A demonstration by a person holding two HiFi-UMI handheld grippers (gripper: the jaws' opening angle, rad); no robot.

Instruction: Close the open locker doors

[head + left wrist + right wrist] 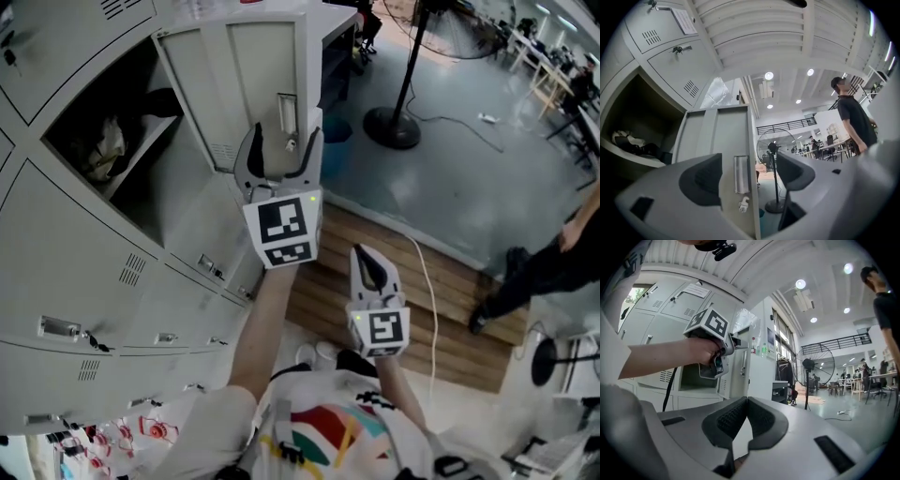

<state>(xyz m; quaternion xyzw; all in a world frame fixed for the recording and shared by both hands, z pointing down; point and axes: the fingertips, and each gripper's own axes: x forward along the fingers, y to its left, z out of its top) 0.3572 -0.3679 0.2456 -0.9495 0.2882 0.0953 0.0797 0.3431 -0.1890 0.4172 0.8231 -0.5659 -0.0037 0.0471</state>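
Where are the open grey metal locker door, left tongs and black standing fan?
open grey metal locker door [225, 84]: head view, inner panel
left tongs [281, 136]: head view, between tips
black standing fan [392, 128]: head view, round base

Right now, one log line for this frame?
left gripper: open, locker door edge between jaws | right gripper: shut, empty | locker door: open
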